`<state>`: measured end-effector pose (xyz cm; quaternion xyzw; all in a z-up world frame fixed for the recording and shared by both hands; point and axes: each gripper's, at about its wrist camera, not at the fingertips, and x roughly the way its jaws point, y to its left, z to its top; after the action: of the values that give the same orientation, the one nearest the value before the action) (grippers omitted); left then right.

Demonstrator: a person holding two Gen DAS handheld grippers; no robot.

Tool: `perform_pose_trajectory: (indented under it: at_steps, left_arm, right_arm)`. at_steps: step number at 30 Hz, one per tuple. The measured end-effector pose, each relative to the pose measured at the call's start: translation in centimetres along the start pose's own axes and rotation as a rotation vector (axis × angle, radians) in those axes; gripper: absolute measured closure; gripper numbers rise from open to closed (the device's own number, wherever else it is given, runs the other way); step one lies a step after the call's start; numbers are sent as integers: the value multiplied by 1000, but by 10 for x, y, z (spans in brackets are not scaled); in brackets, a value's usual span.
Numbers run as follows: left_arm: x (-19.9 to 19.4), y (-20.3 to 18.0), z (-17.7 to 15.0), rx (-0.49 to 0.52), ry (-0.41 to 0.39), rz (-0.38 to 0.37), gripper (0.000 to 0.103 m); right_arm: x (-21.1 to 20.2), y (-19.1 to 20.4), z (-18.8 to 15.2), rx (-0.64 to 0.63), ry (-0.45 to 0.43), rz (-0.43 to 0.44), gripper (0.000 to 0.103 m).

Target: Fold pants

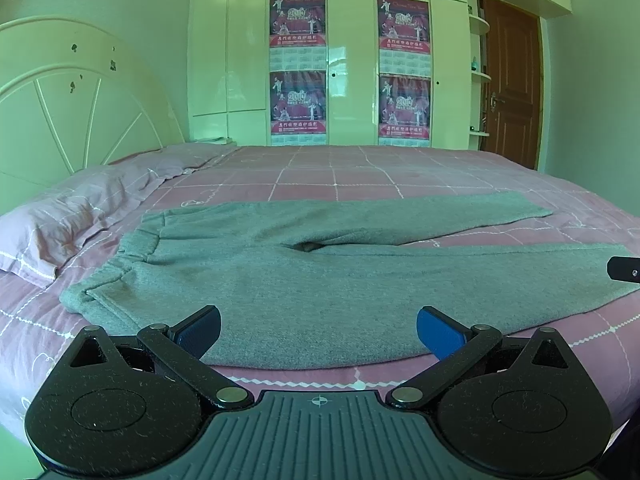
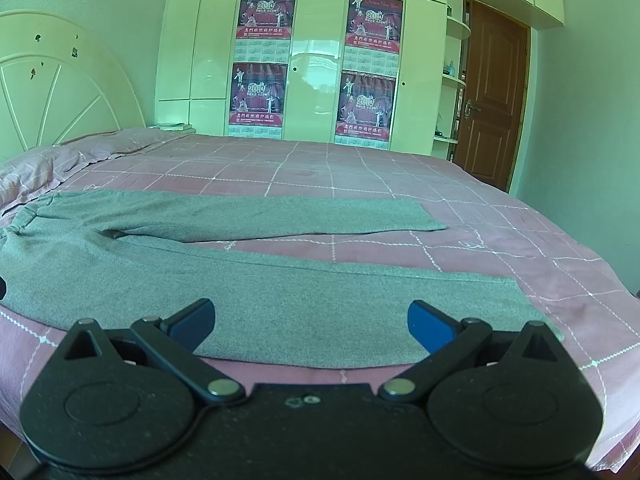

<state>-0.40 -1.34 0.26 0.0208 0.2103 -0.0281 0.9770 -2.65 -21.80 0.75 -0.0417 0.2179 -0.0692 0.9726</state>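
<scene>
Grey knit pants: flat, unfolded, frame centre, on pink checked bedsheet.
Left gripper, right gripper: jaws apart, empty, near edge.
Advice: pinch near leg's edge at both points, lift evenly, lay over far leg.

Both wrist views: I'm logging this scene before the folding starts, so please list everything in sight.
pants: one, grey, flat on the bed, legs spread apart, waistband toward the pillows
bed: one, pink checked sheet
pillows: pink, at the headboard end; count unclear
headboard: one, cream, left
wardrobe: one, cream, beyond the bed
posters: four, red, on the wardrobe doors
door: one, brown, right
shelves: cream, beside the door
left gripper: open, at the near pants edge
right gripper: open, over the near leg
</scene>
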Motion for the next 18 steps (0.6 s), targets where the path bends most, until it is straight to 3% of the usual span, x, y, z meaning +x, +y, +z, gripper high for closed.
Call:
perform_pose_trajectory:
  at_steps: [18]
  left_arm:
    - [2,-1,-1,3,2,-2,0]
  right_arm:
    - [0,0,0,-1,0,0,6]
